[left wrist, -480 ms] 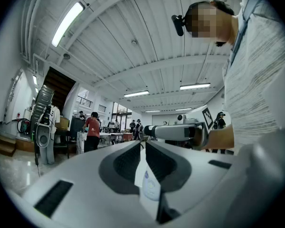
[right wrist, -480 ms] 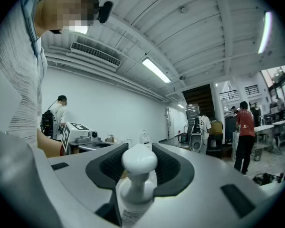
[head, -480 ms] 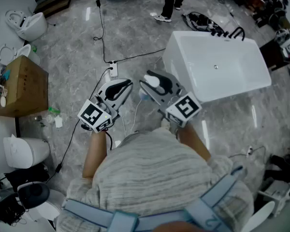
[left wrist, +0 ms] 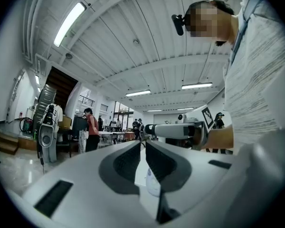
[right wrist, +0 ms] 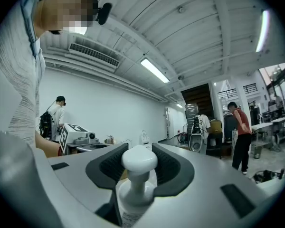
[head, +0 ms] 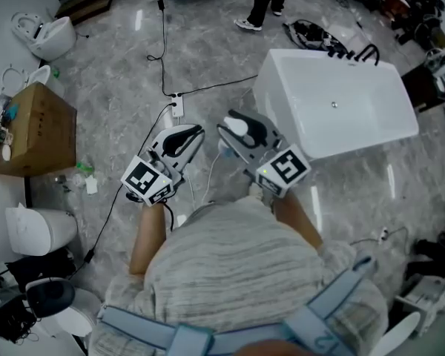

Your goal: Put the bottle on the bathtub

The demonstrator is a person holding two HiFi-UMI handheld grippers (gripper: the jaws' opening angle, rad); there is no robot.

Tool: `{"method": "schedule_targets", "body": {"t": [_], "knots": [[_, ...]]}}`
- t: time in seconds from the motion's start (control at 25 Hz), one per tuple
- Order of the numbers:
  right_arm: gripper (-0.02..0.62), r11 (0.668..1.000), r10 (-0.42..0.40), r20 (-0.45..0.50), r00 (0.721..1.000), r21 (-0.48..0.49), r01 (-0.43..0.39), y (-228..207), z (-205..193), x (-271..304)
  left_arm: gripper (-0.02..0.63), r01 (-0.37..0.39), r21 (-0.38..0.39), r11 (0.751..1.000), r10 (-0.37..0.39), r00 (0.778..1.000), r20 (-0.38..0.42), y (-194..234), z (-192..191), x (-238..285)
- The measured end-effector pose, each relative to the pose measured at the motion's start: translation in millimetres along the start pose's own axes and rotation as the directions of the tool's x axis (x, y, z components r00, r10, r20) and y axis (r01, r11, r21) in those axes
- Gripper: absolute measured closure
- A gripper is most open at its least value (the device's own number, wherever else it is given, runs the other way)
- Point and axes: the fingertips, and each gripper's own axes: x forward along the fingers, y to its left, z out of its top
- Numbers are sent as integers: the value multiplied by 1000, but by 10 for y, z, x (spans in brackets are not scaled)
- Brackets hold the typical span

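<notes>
We've got the right gripper [head: 234, 130] clamped on the bottle [right wrist: 133, 198]. Its jaws stand fairly wide because the body sits between the pads, and the pump head [right wrist: 139, 158] pokes up just past the jaw tips. The grip looks low on the body and the gripper is held level, so we read the bottle as kept upright on purpose, base down and ready to be stood on a flat ledge. The left gripper [left wrist: 142, 148] carries nothing: its jaws are nearly together, with only a thin slit between the pads. It's held level beside the right one and clear of the bottle, so we take it as parked, a spare hand for a one-handed job. Both grippers hang in front of the person's chest over the grey marble floor [head: 208, 50]. The white bathtub [head: 278, 106] is ahead and to the right, its near corner close to the right gripper but not touching. So the bottle is in the air, not yet on the tub. We'd call this the carry stage, with placing to come. On looks, it's a pump dispenser with a rounded white head on a slim white stem and a wider collar below. The pale body carries some small dark print that's too small to read. From above, most of it hides under the gripper, with only a pale bluish bit showing below the jaws.
</notes>
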Motion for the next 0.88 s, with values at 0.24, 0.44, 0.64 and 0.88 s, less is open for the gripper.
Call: {"method": "schedule_targets", "body": {"t": [0.24,0.44,0.64,0.88], "knots": [[437,1000,-2,-1,1000,-1,2,38,-37,-21,588,1,5,1000,-1,1000,4,-42,-12,-18],[436,1000,-9,28,1000,24,8,46,15,-64,588,2,6,1000,-2,1000,2,-76,-6,-35],[436,1000,-9,35,999,26,8,55,36,-106,588,-1,5,1000,1,1000,-2,-118,-14,-44],[436,999,-5,38,999,40,4,74,17,-164,588,0,17,1000,0,1000,-5,-179,-34,-19]]}}
